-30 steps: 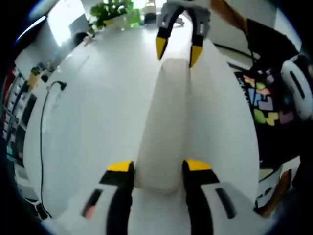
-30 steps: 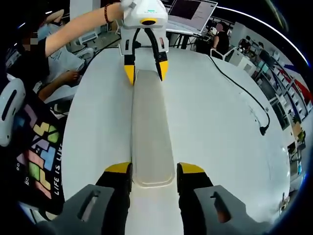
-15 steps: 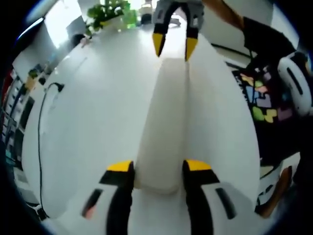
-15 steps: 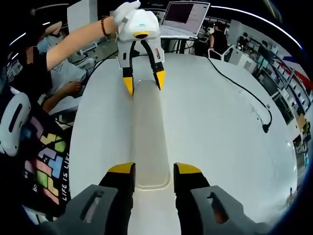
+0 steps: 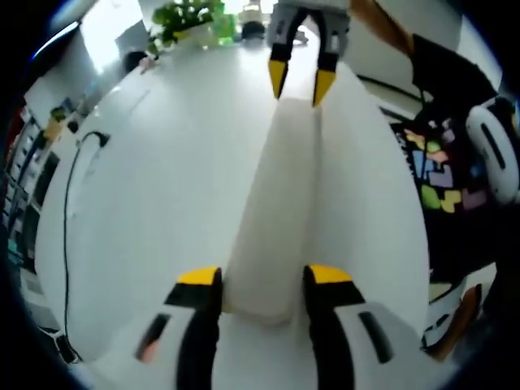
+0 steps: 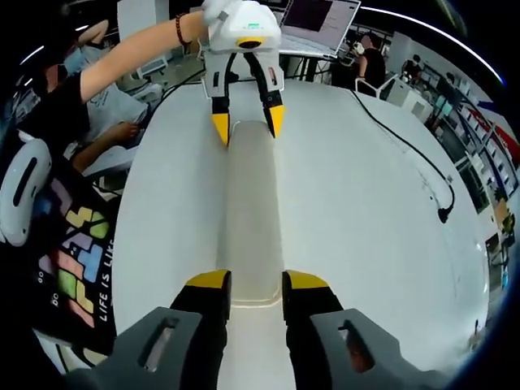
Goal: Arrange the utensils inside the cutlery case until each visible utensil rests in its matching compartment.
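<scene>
Cutlery case (image 6: 250, 219) lies closed on surface (image 6: 366, 211), clamped endwise by left gripper (image 5: 262, 280) and right gripper (image 6: 254, 284). Uneven lifting could twist or drop it.

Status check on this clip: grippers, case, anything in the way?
Left gripper and right gripper each clamp one end of the long closed cutlery case. Case spans between them above the white table. No utensils visible. Black cable well aside.

R gripper (image 6: 254, 282) & L gripper (image 6: 247, 123) clamp case (image 6: 253, 219) ends.
</scene>
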Tool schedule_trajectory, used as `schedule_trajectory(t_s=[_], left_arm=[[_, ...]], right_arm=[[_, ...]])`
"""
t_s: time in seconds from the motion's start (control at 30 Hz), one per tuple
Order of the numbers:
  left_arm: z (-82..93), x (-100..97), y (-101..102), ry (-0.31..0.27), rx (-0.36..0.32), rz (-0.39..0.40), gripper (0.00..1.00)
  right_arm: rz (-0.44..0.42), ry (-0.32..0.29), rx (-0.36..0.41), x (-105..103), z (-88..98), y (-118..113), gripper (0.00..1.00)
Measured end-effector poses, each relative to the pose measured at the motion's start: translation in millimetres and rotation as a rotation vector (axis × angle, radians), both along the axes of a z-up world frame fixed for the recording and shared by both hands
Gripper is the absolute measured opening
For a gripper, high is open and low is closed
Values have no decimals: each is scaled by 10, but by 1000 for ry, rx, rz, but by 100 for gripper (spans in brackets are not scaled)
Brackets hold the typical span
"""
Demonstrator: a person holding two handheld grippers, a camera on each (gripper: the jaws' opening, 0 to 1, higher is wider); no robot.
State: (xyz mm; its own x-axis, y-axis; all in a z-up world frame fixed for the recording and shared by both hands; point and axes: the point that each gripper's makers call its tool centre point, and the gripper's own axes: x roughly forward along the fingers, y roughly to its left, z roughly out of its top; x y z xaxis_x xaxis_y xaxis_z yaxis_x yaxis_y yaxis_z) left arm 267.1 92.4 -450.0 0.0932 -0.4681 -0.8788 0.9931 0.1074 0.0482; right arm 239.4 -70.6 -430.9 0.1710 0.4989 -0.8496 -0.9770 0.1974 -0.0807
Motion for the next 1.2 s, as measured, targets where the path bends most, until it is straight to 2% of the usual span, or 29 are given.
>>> schedule_trajectory(t_s=[0.27,0.53,0.7,0.93,1.2], left_arm=[[-3,-3,-26,2,0,10,43],[-18,-2,-30,7,6,15,44],[-29,-1,-36,12,8,21,44],[-48,-3,-40,15,12,23,45],[-103,-1,-62,22,19,15,47]], right_arm=[[21,30,-51,-77,-41,-15,18],[-42,117,-132,-95,-65,-34,13],[-75,122,-202,-30,-82,-42,6],[-18,103,-307,-67,-94,-32,4],[-9,97,-353,-90,-102,-35,0]])
